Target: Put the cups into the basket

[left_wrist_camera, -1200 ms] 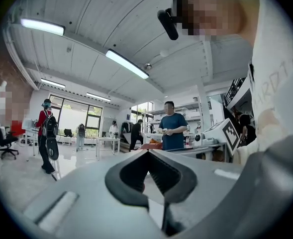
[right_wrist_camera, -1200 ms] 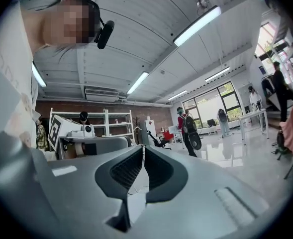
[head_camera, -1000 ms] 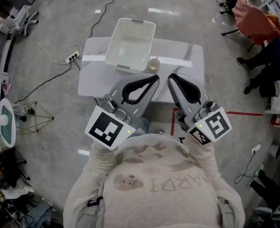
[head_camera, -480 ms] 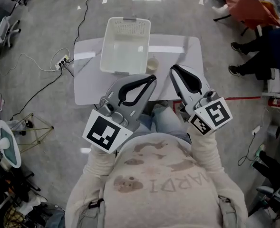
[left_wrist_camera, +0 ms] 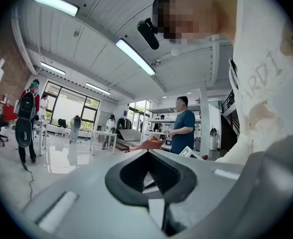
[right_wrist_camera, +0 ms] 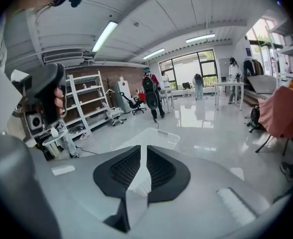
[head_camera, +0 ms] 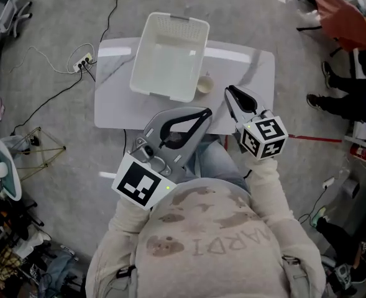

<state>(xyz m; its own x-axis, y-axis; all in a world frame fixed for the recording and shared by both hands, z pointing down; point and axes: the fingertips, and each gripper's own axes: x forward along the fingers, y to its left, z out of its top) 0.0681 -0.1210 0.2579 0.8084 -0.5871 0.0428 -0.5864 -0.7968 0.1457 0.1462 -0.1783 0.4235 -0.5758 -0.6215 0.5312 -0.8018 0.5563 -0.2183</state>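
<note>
A white plastic basket (head_camera: 170,58) stands empty on the white marble table (head_camera: 114,104). One small beige cup (head_camera: 204,84) sits on the table just off the basket's near right corner. My right gripper (head_camera: 230,90) hovers a little to the right of the cup, jaws shut and holding nothing. Lower down, over the table's near edge, my left gripper (head_camera: 205,112) is shut and empty too. The basket (right_wrist_camera: 151,135) shows just beyond the closed tips of the right gripper (right_wrist_camera: 144,149) in its own view. The left gripper view has its gripper (left_wrist_camera: 147,154) aimed out into the room, with no cup in sight.
A power strip (head_camera: 83,63) with cables lies on the floor left of the table. A red tape line (head_camera: 313,139) runs on the floor at right. Seated people's legs and an orange cloth (head_camera: 350,17) fill the upper right. A standing person (left_wrist_camera: 181,126) is in the background.
The right gripper has swung up and forward toward the cup, its marker cube now facing the head camera. The left gripper stays low. The head view has shifted, so the table sits lower in frame.
</note>
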